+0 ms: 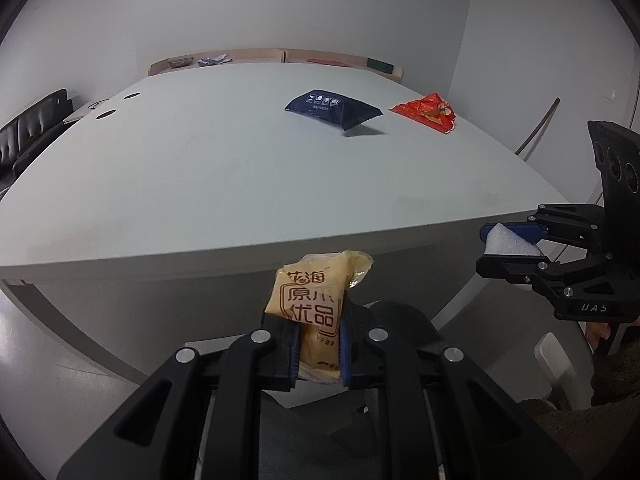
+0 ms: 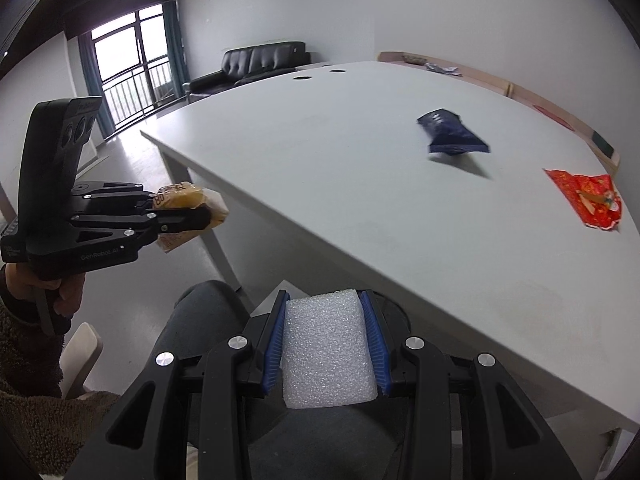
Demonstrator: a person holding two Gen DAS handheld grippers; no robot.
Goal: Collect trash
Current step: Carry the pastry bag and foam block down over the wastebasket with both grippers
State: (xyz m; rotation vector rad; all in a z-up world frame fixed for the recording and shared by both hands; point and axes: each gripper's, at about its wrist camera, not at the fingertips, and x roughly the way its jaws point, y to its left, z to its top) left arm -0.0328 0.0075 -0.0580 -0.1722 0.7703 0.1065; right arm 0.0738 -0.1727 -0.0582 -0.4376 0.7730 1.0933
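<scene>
Left gripper [image 1: 319, 346] is clamped on a yellow wrapper [image 1: 310, 300], right gripper [image 2: 325, 344] on foam [image 2: 326, 352]. Blue packet [image 1: 332, 110] and red wrapper [image 1: 426, 111] sit on the table [image 1: 200, 168].

Matt table [image 1: 200, 168]; glossy plastic wrapper [image 1: 310, 300]; rough foam block [image 2: 328, 344].

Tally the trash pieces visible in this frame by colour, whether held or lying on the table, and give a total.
Yellow snack wrapper, held in left gripper: 1
White foam piece, held in right gripper: 1
Dark blue packet, on table: 1
Red wrapper, on table: 1
Total: 4
</scene>
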